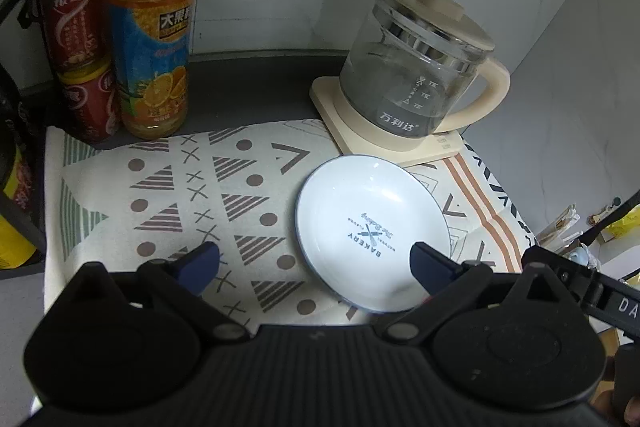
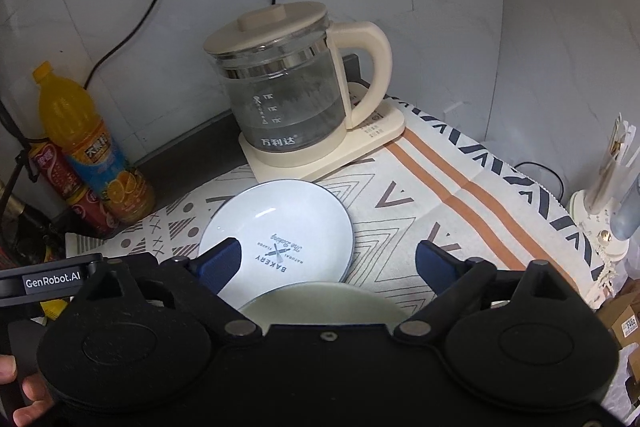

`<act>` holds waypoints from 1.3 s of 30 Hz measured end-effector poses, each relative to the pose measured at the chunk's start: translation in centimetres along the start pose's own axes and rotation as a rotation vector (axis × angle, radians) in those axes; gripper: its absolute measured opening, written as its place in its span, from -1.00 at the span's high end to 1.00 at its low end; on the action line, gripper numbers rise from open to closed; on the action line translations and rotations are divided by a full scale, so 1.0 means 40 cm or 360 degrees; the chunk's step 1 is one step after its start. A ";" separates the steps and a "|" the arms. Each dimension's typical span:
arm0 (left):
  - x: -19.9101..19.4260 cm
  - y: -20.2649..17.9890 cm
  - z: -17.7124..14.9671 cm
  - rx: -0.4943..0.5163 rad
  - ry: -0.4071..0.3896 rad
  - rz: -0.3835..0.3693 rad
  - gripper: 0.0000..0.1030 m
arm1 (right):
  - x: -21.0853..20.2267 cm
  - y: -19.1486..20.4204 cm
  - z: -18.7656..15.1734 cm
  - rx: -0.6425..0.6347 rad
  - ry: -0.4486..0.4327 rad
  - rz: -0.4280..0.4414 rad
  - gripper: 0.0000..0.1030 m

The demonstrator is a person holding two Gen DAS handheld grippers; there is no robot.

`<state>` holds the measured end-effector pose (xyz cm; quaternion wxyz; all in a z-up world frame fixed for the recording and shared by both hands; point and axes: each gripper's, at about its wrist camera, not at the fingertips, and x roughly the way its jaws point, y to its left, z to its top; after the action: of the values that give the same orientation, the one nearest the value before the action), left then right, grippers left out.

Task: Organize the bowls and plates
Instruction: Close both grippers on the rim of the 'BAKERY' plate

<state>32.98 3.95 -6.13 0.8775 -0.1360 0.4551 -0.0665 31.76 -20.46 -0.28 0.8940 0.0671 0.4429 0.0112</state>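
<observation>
Both grippers are held wide open with nothing gripped. The left gripper (image 1: 314,265) is hovered over the patterned cloth (image 1: 160,187), its right finger above the near edge of the white plate (image 1: 374,229). The right gripper (image 2: 328,261) is spread just over that plate (image 2: 276,227), and a pale bowl (image 2: 320,301) is seen right below it, overlapping the plate's near rim. Farther back, a glass kettle (image 2: 288,95) is parked on its base; a juice bottle (image 1: 150,27) and red cans (image 1: 76,23) are found far left.
</observation>
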 end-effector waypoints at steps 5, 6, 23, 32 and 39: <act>0.033 0.010 0.010 -0.0030 0.0040 -0.0011 -0.90 | 0.029 -0.005 0.016 0.0036 0.0036 0.0012 -0.66; 0.040 0.012 0.012 -0.0035 0.0047 -0.0010 -0.89 | 0.036 -0.006 0.020 0.0043 0.0048 0.0017 -0.65; 0.194 0.065 0.027 -0.0107 0.0272 -0.0003 -0.16 | 0.228 -0.025 0.061 0.0138 0.0325 -0.0021 -0.29; 0.275 0.056 0.015 -0.0104 0.0391 -0.0032 0.15 | 0.329 -0.052 0.073 0.0157 0.0495 -0.0075 -0.16; 0.310 0.042 0.020 -0.0099 0.0413 -0.0031 0.36 | 0.396 -0.056 0.082 0.0124 0.0634 -0.0075 0.00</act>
<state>40.76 2.73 -15.88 0.8060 -0.1578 0.5652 -0.0777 43.89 -21.79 -11.15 0.7855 0.0877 0.6125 -0.0138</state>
